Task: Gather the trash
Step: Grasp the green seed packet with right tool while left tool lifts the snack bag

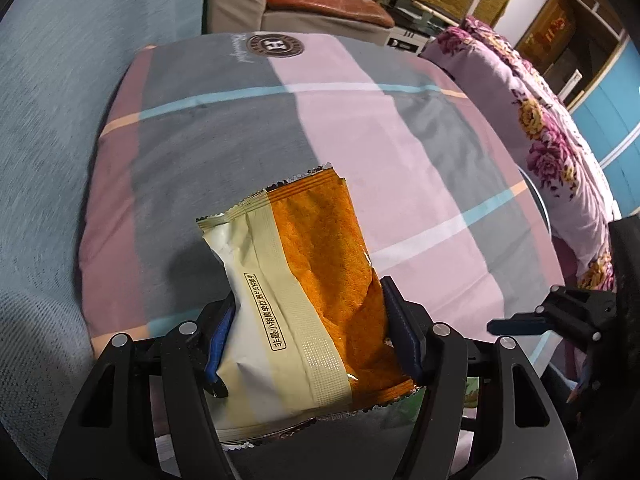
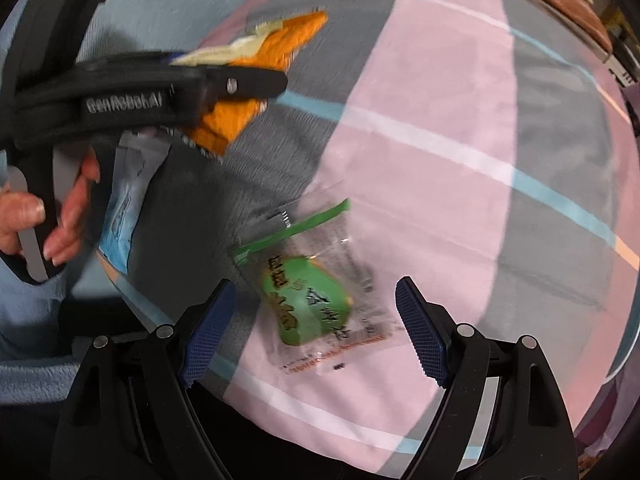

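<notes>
An orange and cream snack wrapper point(image 1: 320, 240) stands upright between the blue pads of my left gripper point(image 1: 308, 292), which is shut on its lower half above a pink and grey checked cushion point(image 1: 360, 120). The right wrist view shows the same wrapper point(image 2: 224, 124) in the left gripper point(image 2: 248, 80), which a person's hand point(image 2: 60, 216) holds. A clear wrapper with a green label point(image 2: 308, 300) lies flat on the cushion point(image 2: 440, 160). My right gripper point(image 2: 316, 283) hovers open just over it, pads on either side and apart from it.
A blue and white wrapper point(image 2: 124, 200) lies at the cushion's left edge under the left gripper. Blue-grey sofa fabric point(image 1: 48, 120) surrounds the cushion. A floral blanket point(image 1: 560, 152) lies to the right, and an armchair with a brown seat point(image 1: 328, 4) stands behind.
</notes>
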### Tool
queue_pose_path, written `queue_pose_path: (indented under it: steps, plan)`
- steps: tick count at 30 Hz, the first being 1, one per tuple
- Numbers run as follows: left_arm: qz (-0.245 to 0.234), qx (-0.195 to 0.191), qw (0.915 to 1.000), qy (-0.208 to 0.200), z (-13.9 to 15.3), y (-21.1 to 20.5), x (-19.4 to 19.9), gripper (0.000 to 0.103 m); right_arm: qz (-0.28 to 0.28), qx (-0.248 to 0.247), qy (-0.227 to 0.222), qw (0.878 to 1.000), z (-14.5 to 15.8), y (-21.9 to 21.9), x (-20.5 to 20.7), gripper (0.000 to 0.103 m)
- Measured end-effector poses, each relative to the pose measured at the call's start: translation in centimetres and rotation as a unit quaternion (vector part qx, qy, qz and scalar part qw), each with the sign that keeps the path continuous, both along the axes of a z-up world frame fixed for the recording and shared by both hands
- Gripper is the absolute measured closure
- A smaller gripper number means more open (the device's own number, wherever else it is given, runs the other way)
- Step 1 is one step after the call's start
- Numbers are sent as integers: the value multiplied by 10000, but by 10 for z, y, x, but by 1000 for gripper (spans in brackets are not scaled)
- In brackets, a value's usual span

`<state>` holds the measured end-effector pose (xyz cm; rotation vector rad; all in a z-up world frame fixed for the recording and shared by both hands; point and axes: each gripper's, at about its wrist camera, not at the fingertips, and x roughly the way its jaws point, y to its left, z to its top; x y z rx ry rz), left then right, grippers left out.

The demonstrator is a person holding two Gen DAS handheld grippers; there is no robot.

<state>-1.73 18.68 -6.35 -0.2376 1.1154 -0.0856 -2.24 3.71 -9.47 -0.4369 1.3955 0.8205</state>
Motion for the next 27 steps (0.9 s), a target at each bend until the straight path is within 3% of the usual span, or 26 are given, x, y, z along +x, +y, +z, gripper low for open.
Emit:
queue_pose_path:
  steps: [3,5,7,11,16,27]
  plan:
    - [35,-31,10000,5,-1,5,-2,37,121,-100,78,9998,-9,7,-3,28]
    - [20,-26,10000,2,-2,5,-2,37,187,-151,79,9997,-13,9,-6,45]
    - [-1,-42,10000,2,-3,5,-1,37,191,-138,97,9997,-15,8,-6,52]
    - [-25,-64,10000,8,-2,1,1,37,73,40,49,10000,-10,0,1,53]
    - [-80,-61,9999,7,1,-11,7,37,-513,162,-91,9985,0,-29,28,53]
    - [-484,19,9988,60,4,-63,37,37,-1657,317,-491,9845,22,-107,82,53]
